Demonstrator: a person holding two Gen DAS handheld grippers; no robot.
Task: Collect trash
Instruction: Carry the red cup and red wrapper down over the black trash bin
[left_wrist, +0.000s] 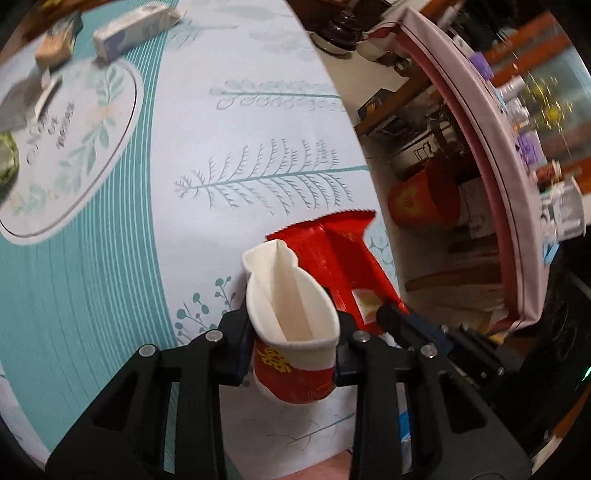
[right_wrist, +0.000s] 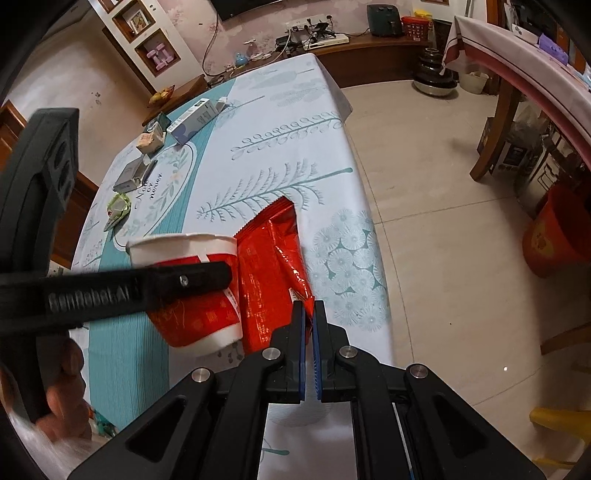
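Two pieces of trash gripped at the near edge of the patterned table (right_wrist: 258, 122).

Taking the red wrapper (right_wrist: 266, 266) as landmark: it lies flat near the table's edge, its near corner pinched in the closed right gripper (right_wrist: 309, 314); the paper cup (left_wrist: 291, 317) hangs just left of it, squashed between the left gripper's (left_wrist: 295, 332) fingers. Best to lift both clear together and keep the squeeze on the cup gentle.

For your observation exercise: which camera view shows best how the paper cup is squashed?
The left wrist view: it looks into the paper cup, whose rim is pinched flat. The right wrist view shows only its red side, partly behind a black finger.
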